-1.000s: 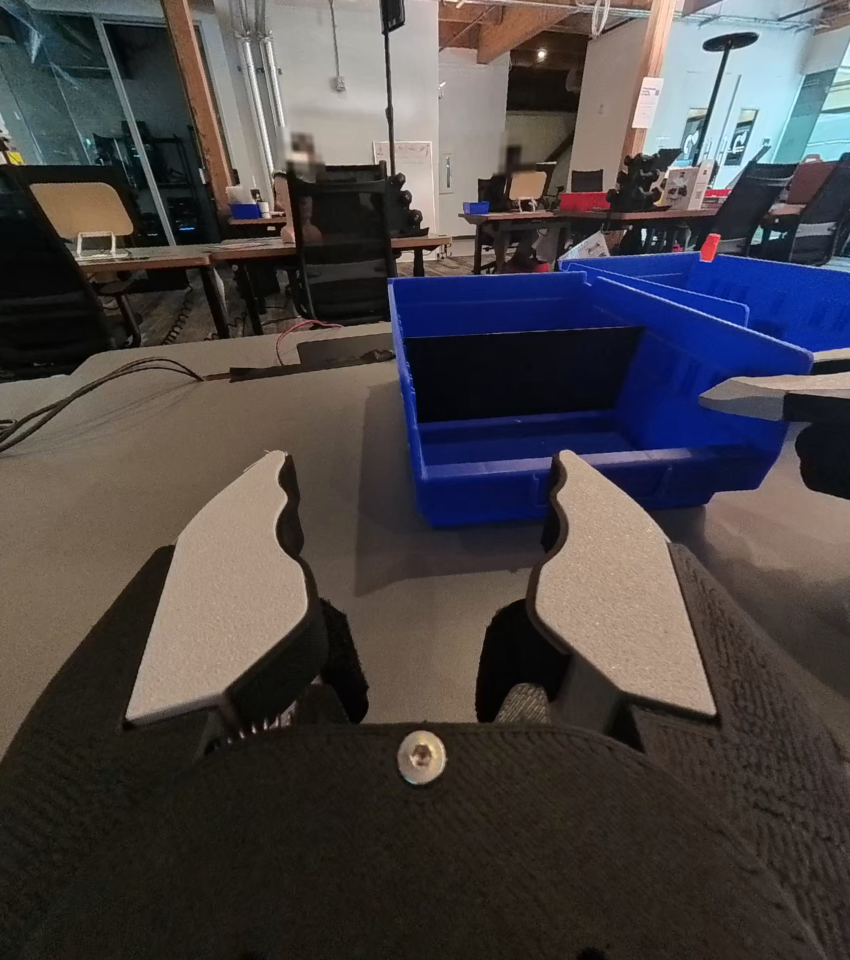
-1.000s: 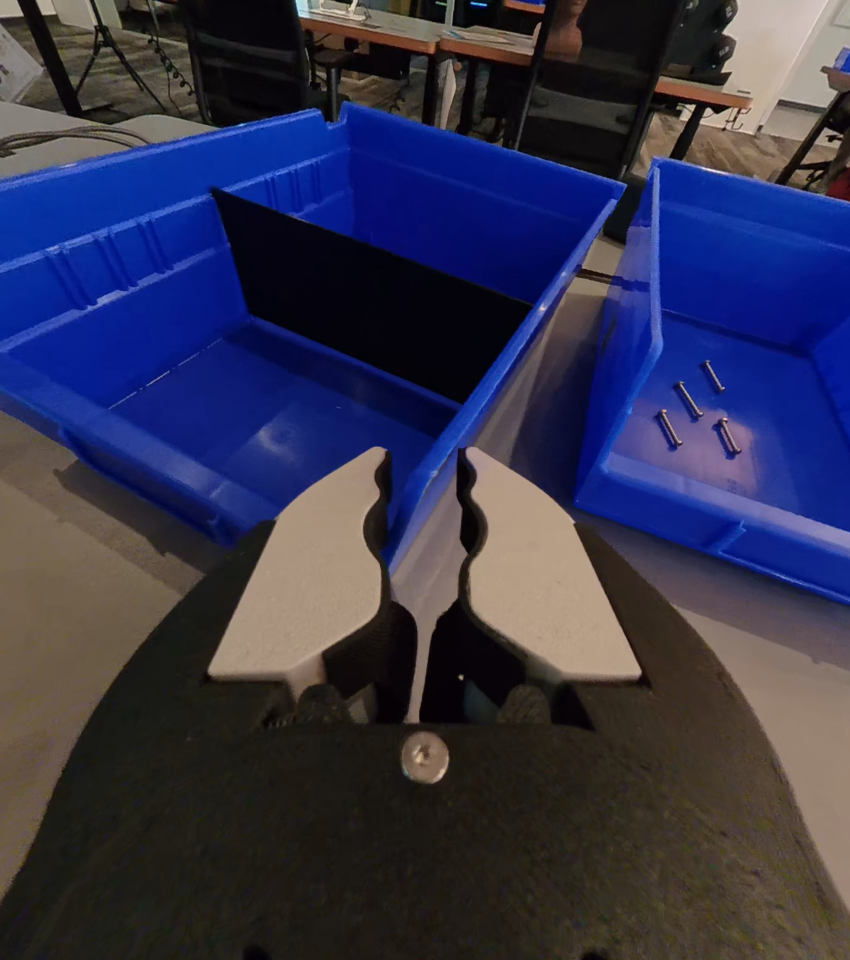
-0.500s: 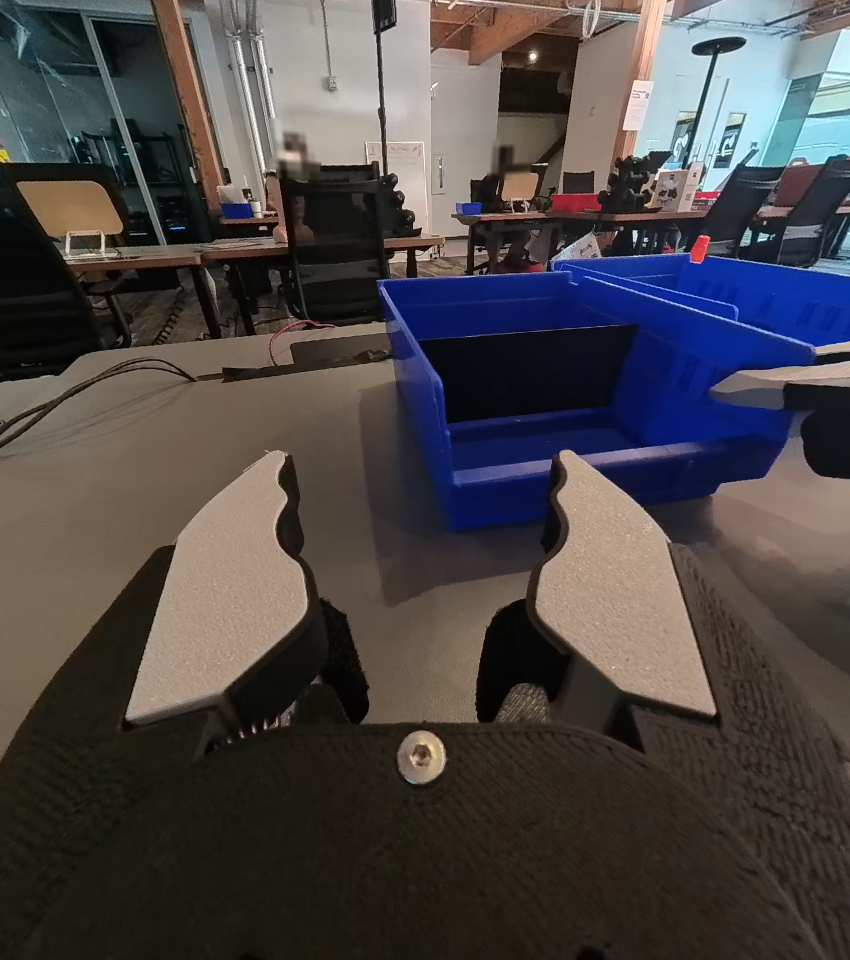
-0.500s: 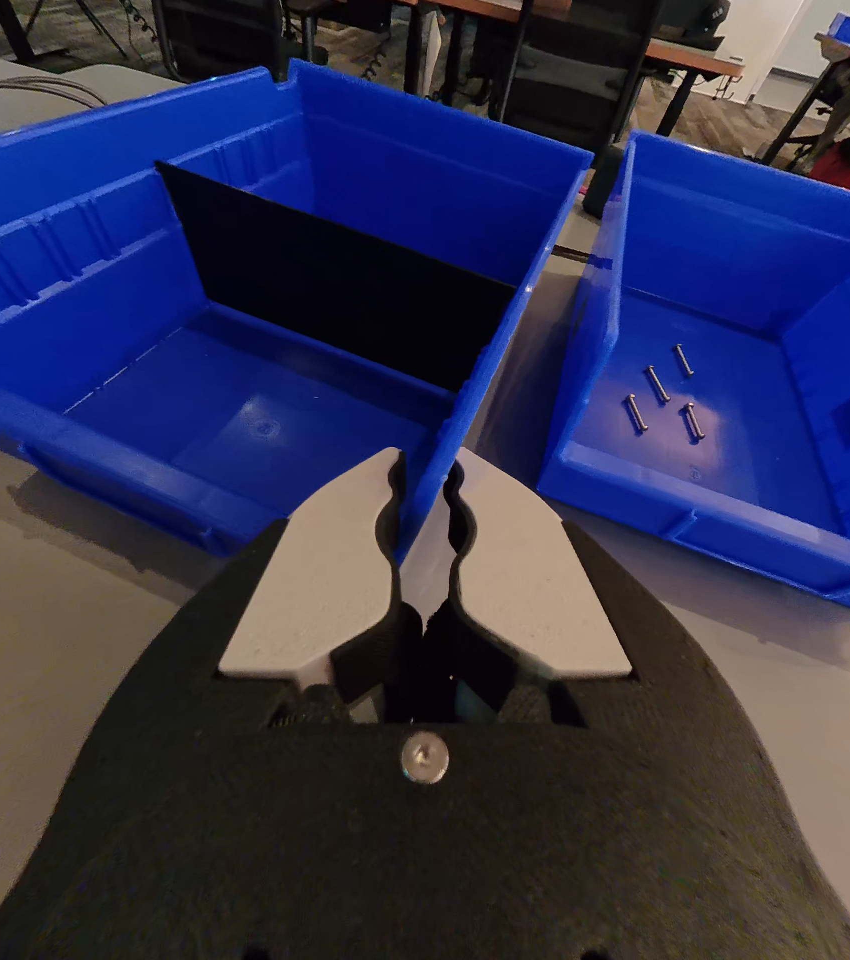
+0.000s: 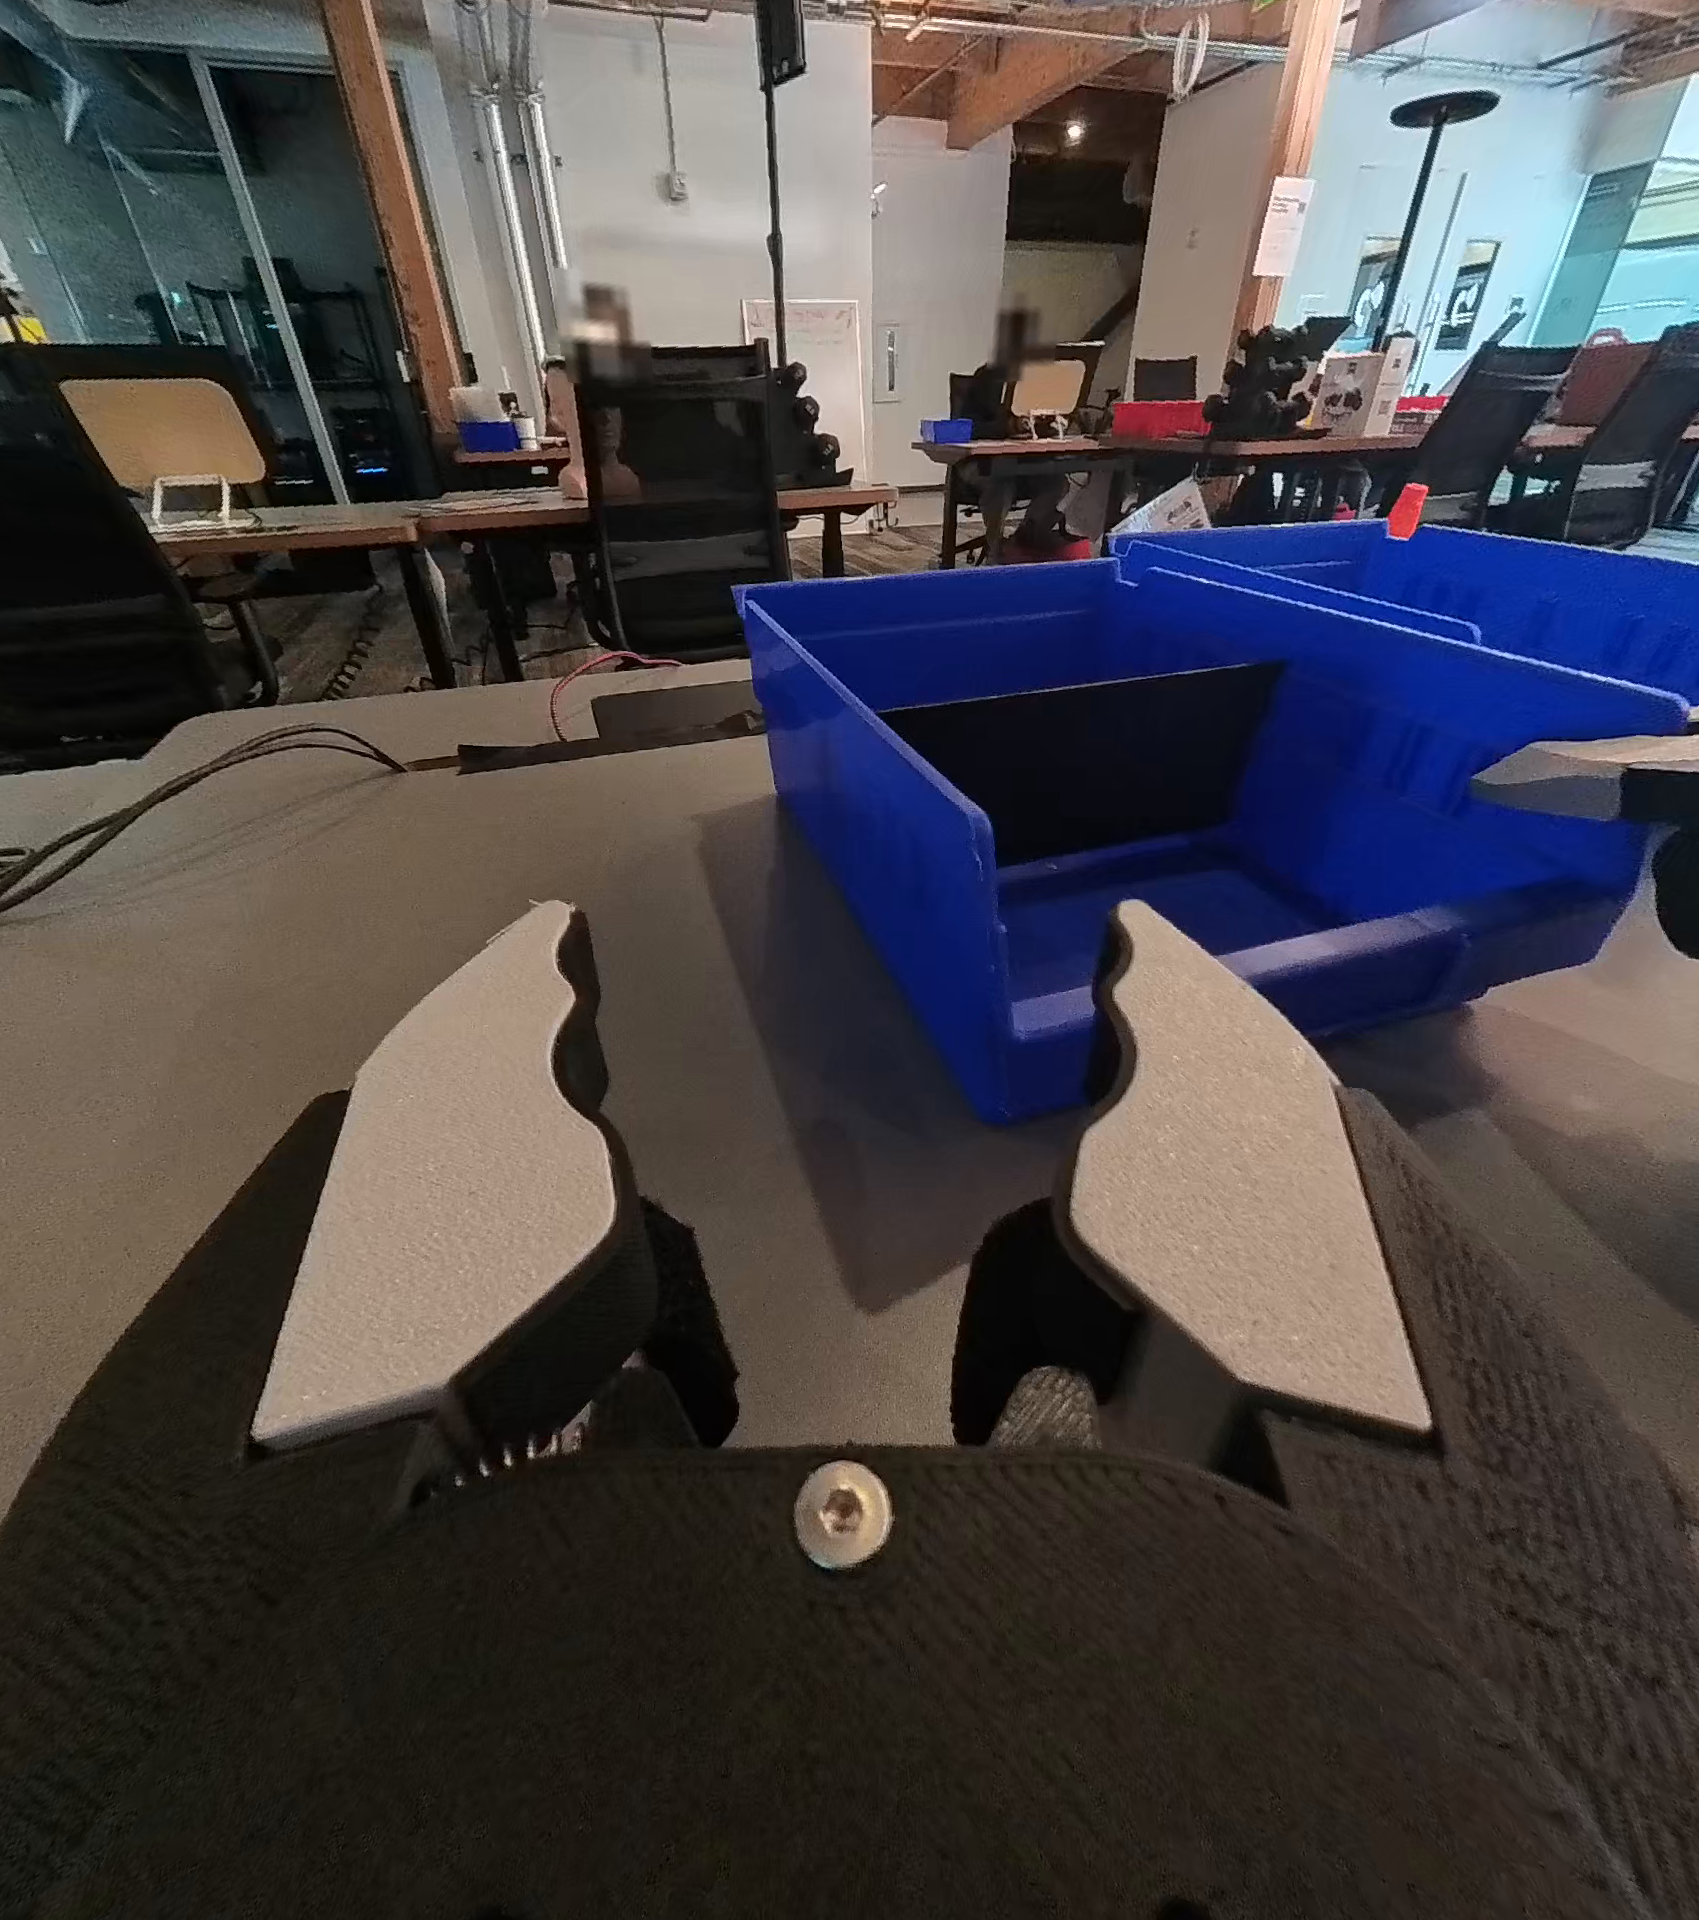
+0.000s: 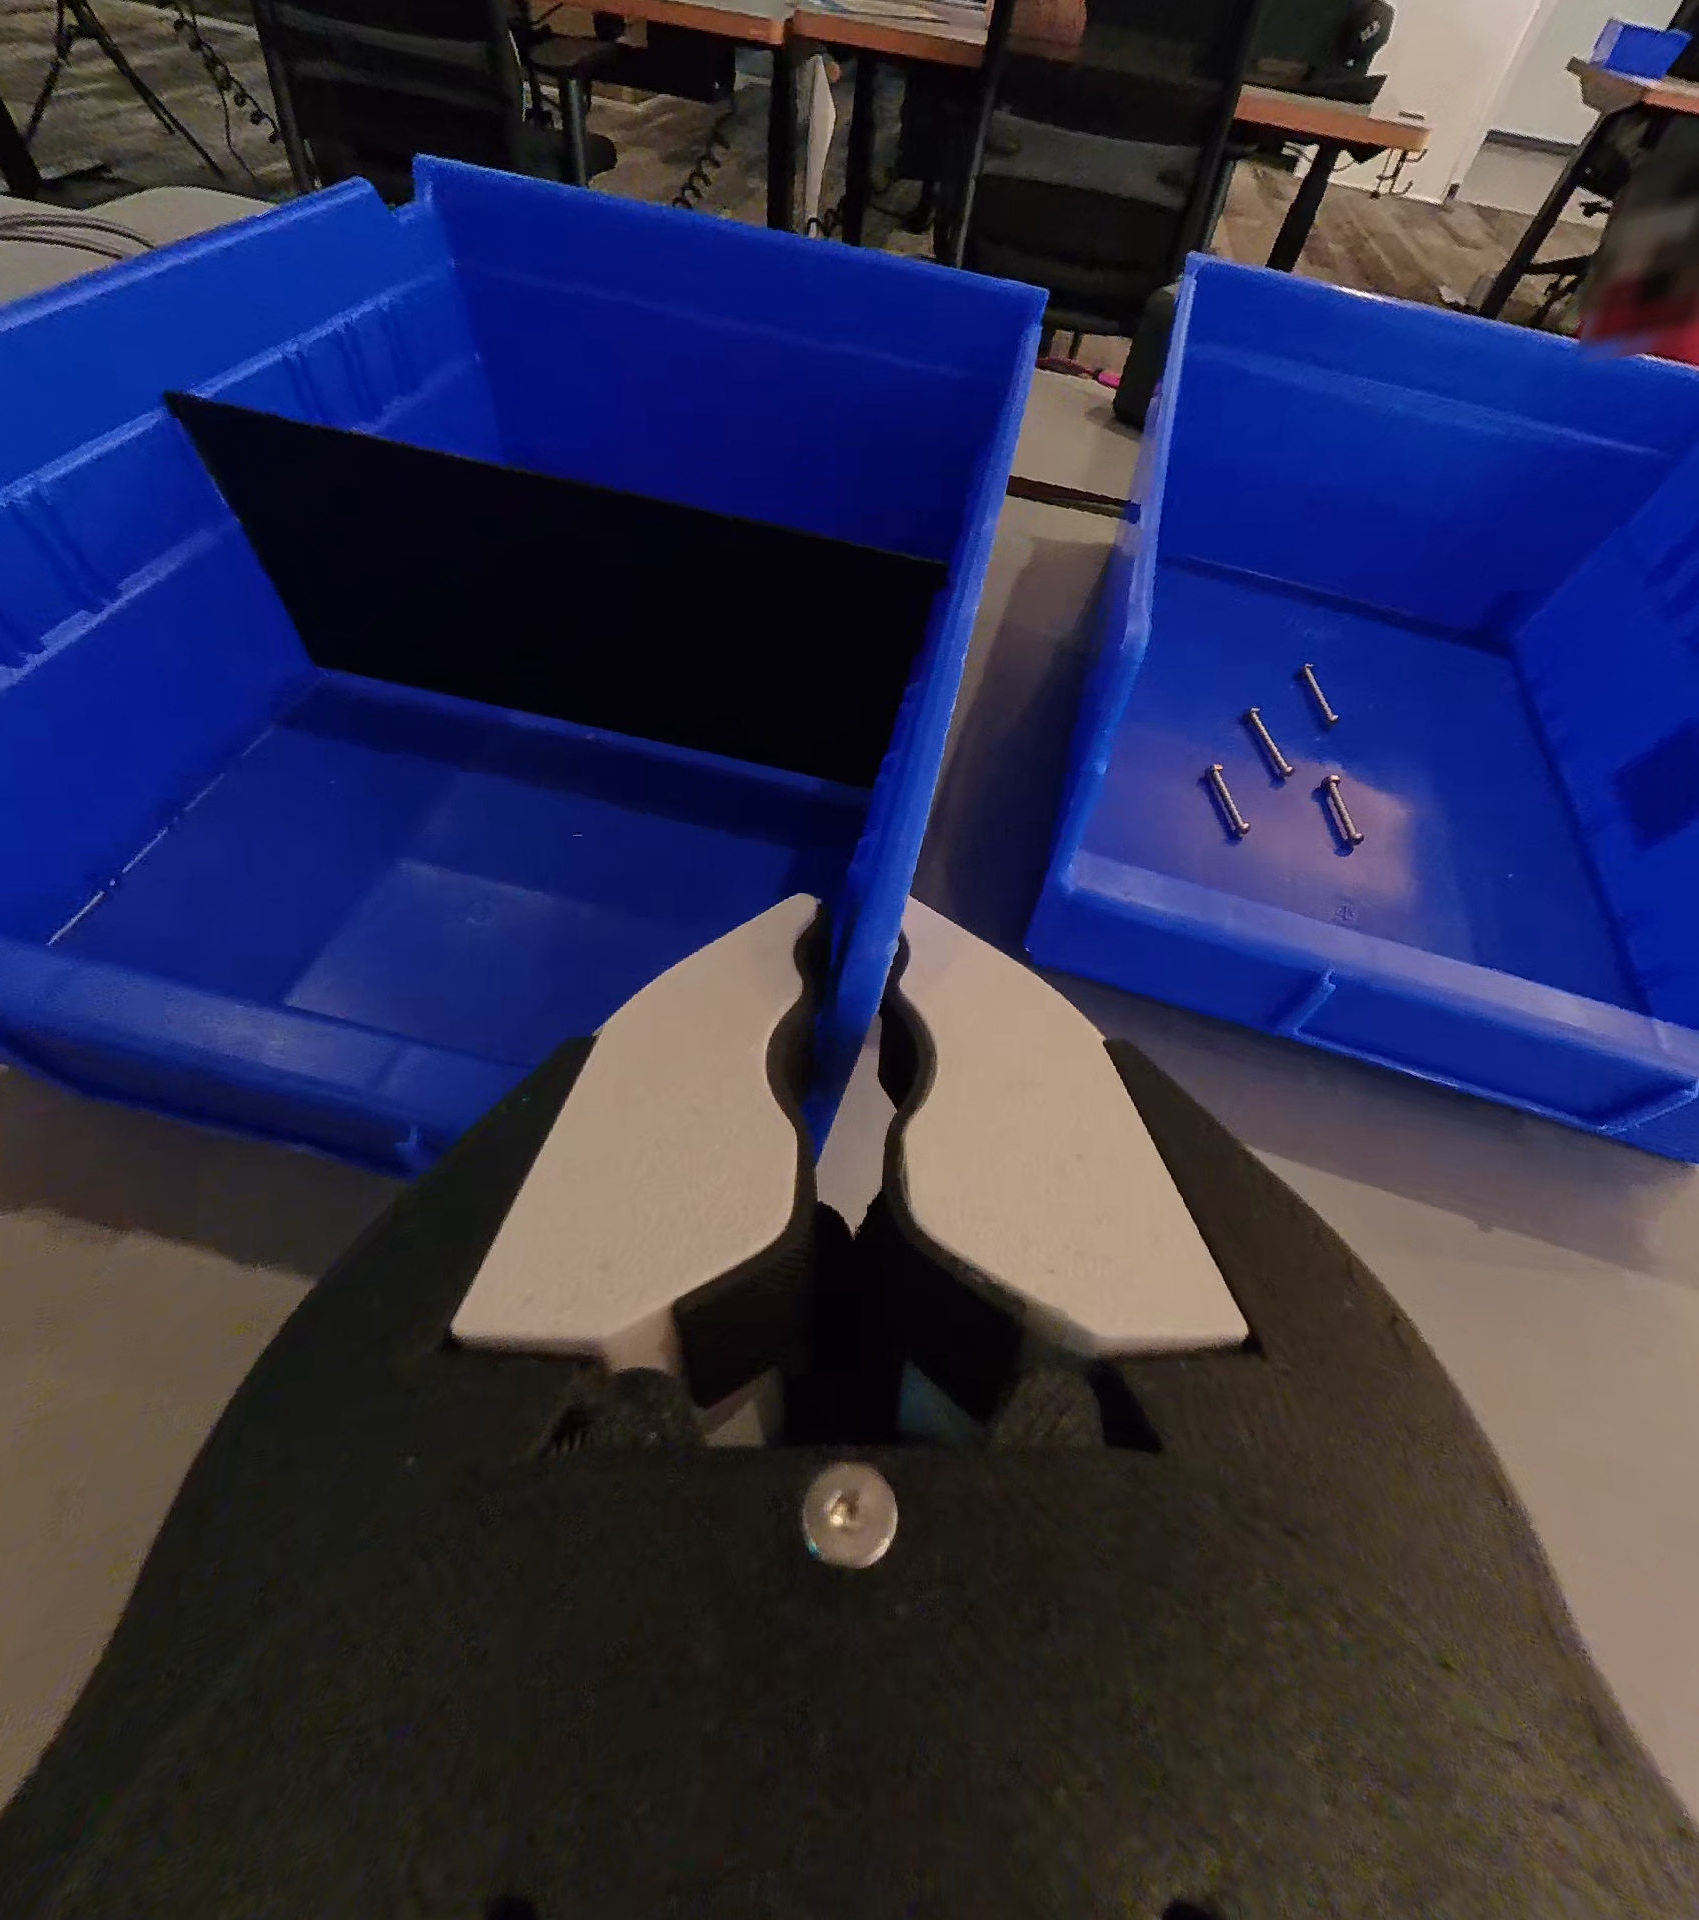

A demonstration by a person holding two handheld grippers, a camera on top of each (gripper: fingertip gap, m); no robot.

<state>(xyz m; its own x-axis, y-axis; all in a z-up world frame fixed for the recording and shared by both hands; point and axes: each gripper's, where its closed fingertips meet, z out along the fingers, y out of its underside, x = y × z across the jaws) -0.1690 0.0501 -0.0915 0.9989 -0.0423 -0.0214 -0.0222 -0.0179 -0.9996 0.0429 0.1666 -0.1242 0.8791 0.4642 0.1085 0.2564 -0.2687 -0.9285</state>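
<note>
A blue bin point(image 6: 409, 883) with a black divider point(image 6: 564, 603) across its middle stands on the grey table. My right gripper point(image 6: 860, 914) is shut on the front end of this bin's right side wall, one finger inside and one outside. The bin also shows in the left wrist view point(image 5: 886, 831), with the right gripper point(image 5: 1551, 774) at its right side. My left gripper point(image 5: 845, 925) is open and empty, low over the table, just short of the bin's near left corner.
A second blue bin point(image 6: 1188, 956) stands to the right of the first, with several small screws point(image 6: 1271, 743) on its floor. Cables point(image 5: 97, 821) lie at the table's far left. Desks and black chairs point(image 5: 689, 540) stand beyond the table.
The right gripper has closed tighter on the bin wall. The bin has turned on the table, so its open front faces more to the right in the left wrist view. The left gripper stays open.
</note>
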